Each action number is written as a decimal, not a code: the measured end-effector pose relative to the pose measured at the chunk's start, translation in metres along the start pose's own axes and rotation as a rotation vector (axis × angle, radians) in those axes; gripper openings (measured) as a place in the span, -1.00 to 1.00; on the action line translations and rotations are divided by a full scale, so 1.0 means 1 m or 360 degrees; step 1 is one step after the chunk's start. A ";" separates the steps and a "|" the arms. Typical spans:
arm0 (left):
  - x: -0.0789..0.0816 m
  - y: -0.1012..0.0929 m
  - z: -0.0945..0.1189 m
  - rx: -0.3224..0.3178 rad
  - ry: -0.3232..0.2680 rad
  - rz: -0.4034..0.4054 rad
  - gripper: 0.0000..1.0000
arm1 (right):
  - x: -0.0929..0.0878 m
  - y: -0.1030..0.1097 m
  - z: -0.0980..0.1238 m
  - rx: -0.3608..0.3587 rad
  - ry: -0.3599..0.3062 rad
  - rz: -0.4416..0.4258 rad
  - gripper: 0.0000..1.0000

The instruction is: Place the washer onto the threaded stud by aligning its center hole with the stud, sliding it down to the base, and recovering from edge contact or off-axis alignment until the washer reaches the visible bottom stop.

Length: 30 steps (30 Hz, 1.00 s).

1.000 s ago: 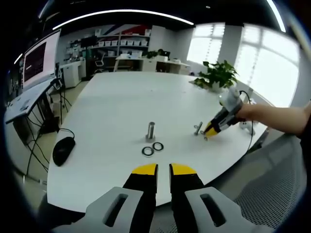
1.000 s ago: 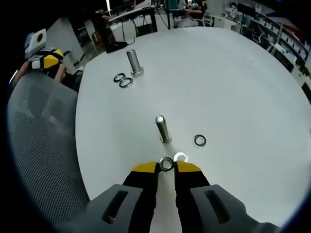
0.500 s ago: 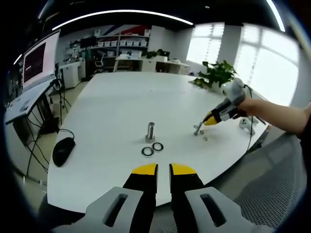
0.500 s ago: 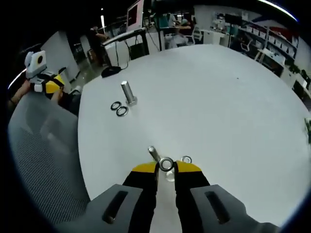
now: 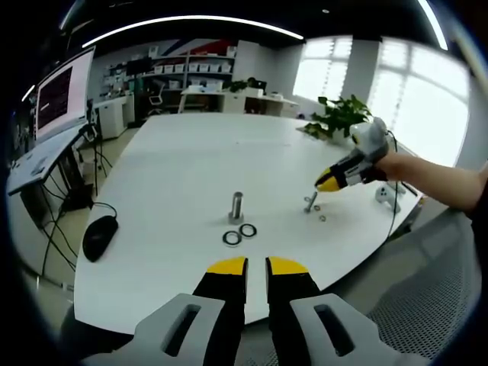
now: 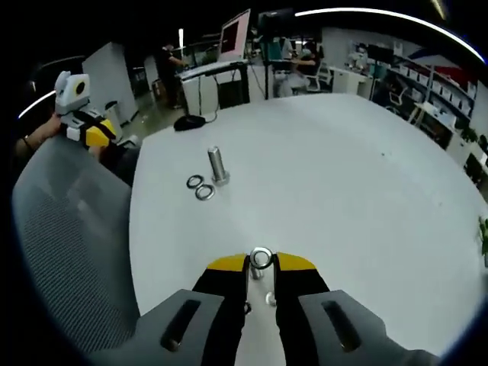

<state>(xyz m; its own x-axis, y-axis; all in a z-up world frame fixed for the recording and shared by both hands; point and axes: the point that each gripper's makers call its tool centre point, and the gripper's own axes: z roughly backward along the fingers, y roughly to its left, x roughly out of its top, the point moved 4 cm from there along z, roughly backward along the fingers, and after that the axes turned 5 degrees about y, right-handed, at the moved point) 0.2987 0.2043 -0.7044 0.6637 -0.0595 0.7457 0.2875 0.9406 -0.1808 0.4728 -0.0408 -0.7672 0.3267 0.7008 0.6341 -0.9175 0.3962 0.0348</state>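
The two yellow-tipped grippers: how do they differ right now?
The right gripper is shut on a washer and hangs over the white table; the left gripper holds nothing, with a narrow gap between its jaws. The right gripper is raised above a stud; the left gripper sits back at the table's edge, short of another stud. Both have yellow tips.

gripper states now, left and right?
Left gripper: jaws slightly apart, holding nothing.
Right gripper: jaws closed on a washer.

Two washers (image 5: 239, 233) just before a stud (image 5: 236, 206) on the table (image 5: 175, 168), mouse (image 5: 99, 235) far left
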 end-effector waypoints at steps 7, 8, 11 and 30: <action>0.000 0.000 0.000 0.0003 -0.0002 0.0003 -0.86 | -0.004 0.002 -0.004 0.0009 0.0037 0.0051 -0.71; 0.000 0.000 0.000 0.0003 -0.0003 0.0003 -0.86 | -0.004 0.002 -0.005 0.0010 0.0040 0.0052 -0.71; 0.000 0.000 0.000 0.0003 -0.0002 0.0003 -0.86 | -0.006 0.002 -0.006 0.0006 0.0055 0.0062 -0.71; 0.001 0.001 0.000 0.0002 -0.0008 0.0002 -0.86 | 0.000 0.001 -0.002 -0.0009 -0.0005 0.0053 -0.69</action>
<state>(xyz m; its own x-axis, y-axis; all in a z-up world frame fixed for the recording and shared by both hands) 0.2992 0.2048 -0.7039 0.6608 -0.0566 0.7484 0.2855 0.9411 -0.1809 0.4723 -0.0386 -0.7688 0.2951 0.7119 0.6372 -0.9266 0.3759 0.0092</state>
